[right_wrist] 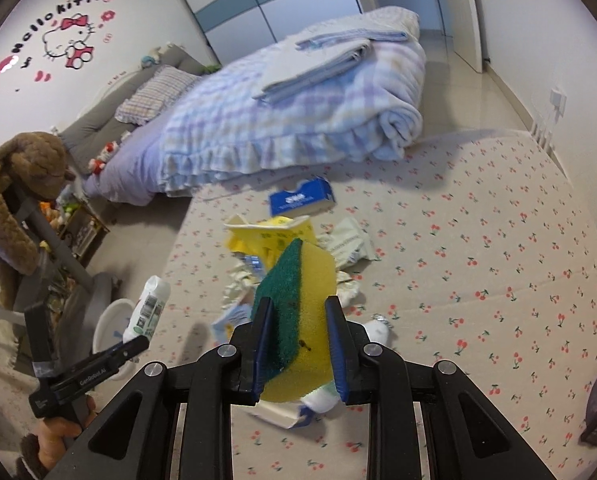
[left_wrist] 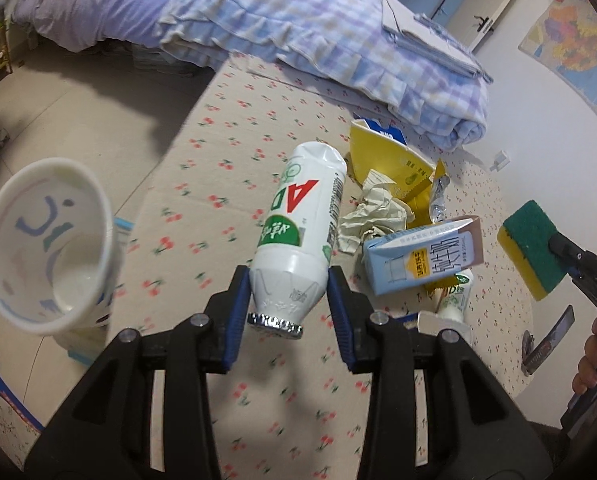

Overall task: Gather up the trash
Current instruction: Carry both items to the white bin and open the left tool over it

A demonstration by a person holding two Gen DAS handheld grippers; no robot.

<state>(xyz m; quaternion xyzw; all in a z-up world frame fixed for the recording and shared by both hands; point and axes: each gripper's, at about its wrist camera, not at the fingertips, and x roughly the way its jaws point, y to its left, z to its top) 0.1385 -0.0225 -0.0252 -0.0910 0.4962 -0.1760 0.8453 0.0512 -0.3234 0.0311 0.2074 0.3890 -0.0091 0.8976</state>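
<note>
1. My left hand-held gripper [left_wrist: 288,300] is clamped on a white drink bottle [left_wrist: 302,224], pads on the shoulder just above the foil cap. The bottle is lifted clear of the cherry-print mat [left_wrist: 226,128].
2. Bottle's long axis runs straight out along my fingers, cap toward me, base pointing away toward the bed [left_wrist: 282,20].
3. The white bin [left_wrist: 46,248] lies off to the left of the bottle, beside the mat's left edge, mouth tilted toward my camera. They are apart, nothing between them.
4. Judgement: the coming move is a swing left over the bin's rim, then a release. The bottle would go in base first.
5. My right hand-held gripper [right_wrist: 298,340] is clamped on a yellow sponge [right_wrist: 302,300] with the green pad facing left, held above the trash pile [left_wrist: 382,216].
6. Left arm is the nearer one to the bin; the right is well apart from it.
7. Still on the mat: crumpled paper, yellow wrapper [left_wrist: 386,156], milk carton [left_wrist: 422,256], a second small bottle [left_wrist: 454,300].
</note>
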